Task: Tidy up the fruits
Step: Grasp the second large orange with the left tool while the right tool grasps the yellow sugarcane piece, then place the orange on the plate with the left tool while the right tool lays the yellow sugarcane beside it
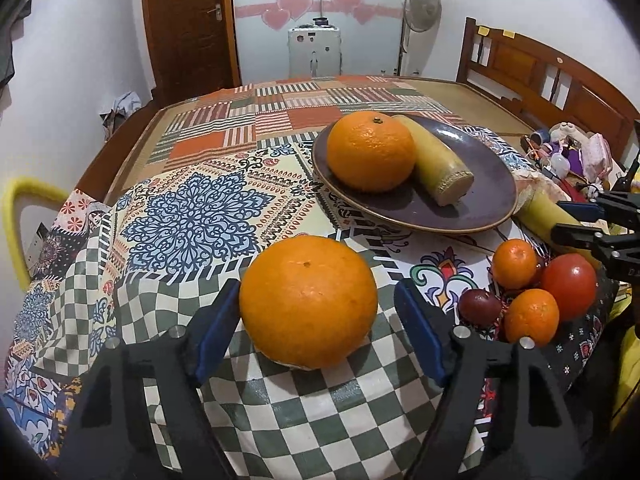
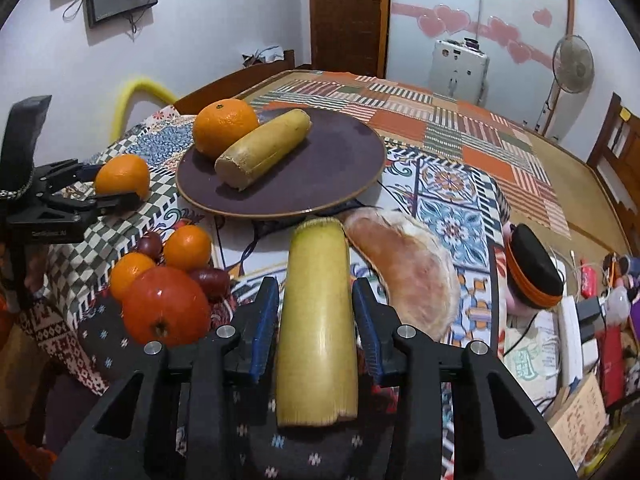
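Two grippers: left gripper open around orange; right gripper open astride sugarcane piece; no legible writing.

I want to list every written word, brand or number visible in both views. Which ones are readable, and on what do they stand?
Pale lettering on the left claw's black body: too blurred to read.
Lettering on the right claw's body, cut off at the frame edge: unreadable.
Print on the paper card and green mark on the white packet: too small to read.
Nothing else is legible.
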Demonstrator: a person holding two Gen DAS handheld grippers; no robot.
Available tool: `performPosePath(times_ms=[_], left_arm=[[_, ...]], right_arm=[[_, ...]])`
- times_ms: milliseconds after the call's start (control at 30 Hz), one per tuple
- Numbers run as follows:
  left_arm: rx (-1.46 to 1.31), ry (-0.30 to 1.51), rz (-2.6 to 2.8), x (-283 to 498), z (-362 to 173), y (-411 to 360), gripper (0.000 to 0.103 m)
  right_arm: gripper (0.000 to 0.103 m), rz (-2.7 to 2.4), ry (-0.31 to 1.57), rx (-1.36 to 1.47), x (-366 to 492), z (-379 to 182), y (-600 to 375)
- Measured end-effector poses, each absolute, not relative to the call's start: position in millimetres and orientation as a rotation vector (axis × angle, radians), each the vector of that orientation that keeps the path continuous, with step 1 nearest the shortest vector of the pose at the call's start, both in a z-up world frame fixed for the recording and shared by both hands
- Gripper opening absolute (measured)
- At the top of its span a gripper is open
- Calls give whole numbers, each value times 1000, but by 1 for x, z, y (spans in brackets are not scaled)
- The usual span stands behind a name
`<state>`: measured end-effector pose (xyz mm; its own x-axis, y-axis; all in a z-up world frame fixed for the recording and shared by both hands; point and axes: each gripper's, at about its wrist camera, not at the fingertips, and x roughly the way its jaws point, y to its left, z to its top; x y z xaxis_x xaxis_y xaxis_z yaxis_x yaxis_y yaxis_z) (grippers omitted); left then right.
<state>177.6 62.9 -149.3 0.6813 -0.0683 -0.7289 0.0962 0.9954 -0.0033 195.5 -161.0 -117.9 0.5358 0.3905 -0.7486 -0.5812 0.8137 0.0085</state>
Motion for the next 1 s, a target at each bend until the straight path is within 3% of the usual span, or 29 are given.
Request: performPosePath(times_ms=[167,300,1000], left_arm=[[23,823,-86,181,-151,65,77],[44,802,-77,179,-146,65,65],[-8,735,-156,189,-112,41,65]], right_arm=[[35,576,840,-252,204,-125,-158],[34,588,834,-207,204,-122,-165],[32,609,652,-113,197,-71,-175]])
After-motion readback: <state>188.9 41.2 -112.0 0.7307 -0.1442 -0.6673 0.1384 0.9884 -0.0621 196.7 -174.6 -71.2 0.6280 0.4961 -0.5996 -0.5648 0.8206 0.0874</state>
